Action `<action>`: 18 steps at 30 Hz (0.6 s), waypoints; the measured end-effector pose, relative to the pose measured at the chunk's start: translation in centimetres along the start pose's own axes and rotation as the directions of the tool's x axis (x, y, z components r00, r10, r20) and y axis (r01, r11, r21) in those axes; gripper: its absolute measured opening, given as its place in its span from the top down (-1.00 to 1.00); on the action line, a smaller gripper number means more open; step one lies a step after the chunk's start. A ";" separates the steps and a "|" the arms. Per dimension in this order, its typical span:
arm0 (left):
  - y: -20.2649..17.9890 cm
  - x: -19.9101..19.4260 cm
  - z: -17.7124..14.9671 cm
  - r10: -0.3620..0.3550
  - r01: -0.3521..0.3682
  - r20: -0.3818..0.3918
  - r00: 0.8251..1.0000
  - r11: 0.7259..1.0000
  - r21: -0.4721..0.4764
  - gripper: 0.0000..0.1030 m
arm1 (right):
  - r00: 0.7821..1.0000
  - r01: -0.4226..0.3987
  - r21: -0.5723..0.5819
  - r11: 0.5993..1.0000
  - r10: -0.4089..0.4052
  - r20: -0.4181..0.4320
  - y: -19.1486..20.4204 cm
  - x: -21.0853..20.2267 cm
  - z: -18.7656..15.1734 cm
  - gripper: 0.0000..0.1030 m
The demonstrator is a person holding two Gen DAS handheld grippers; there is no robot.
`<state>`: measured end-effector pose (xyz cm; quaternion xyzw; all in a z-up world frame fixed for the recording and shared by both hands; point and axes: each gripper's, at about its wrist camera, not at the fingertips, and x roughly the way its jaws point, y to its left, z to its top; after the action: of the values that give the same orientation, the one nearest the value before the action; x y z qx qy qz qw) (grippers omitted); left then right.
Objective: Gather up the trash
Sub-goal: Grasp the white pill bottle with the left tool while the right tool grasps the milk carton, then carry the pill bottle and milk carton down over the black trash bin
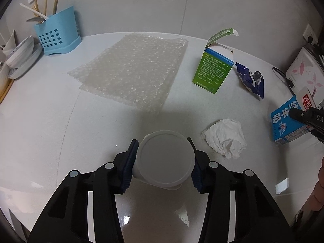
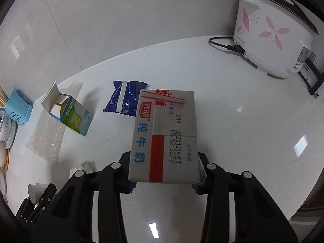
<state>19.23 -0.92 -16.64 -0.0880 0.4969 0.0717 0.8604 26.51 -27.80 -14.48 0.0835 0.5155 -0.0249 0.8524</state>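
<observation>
- I count one white paper cup point(image 1: 165, 160) on my worktop.
- One blue milk carton point(image 2: 164, 135).
- One green box point(image 1: 212, 70), flap open.
- One dark blue wrapper point(image 2: 125, 99).
- One crumpled tissue point(image 1: 225, 139).
- One sheet of bubble wrap point(image 1: 131, 70).
- One light blue cutlery holder point(image 1: 55, 32).
- One flowered rice cooker point(image 2: 271, 34).
- Stacked dishes point(image 1: 20, 54): number unclear.

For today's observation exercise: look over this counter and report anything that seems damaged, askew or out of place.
The green medicine box stands with its top flap torn open and sticking up. Beside it lies an emptied, crumpled blue wrapper, and nearer, a wadded white tissue. A bubble wrap sheet sprawls loose across the counter.
</observation>
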 end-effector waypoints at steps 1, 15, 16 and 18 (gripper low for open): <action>0.0 -0.2 -0.1 -0.008 0.008 0.005 1.000 1.000 -0.002 0.11 | 1.000 0.000 -0.006 1.000 0.000 0.004 0.1 -0.2 0.0 0.26; 0.6 -3.2 -0.7 -0.016 0.016 0.031 0.999 1.000 -0.006 0.11 | 0.998 -0.018 -0.077 0.997 0.023 0.063 1.0 -3.9 -1.4 0.26; 0.7 -3.4 -0.8 -0.016 0.016 0.034 0.999 1.000 -0.005 0.11 | 0.997 -0.019 -0.084 0.996 0.024 0.068 1.2 -4.2 -1.5 0.26; 0.9 -4.0 -0.8 -0.012 0.013 0.040 0.999 1.000 -0.004 0.11 | 0.997 -0.023 -0.093 0.995 0.030 0.074 1.4 -4.8 -1.7 0.26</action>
<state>16.36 -0.39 -13.62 -0.0914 0.4790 0.0690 0.8703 22.93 -26.35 -10.82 0.0503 0.4824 0.0071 0.8745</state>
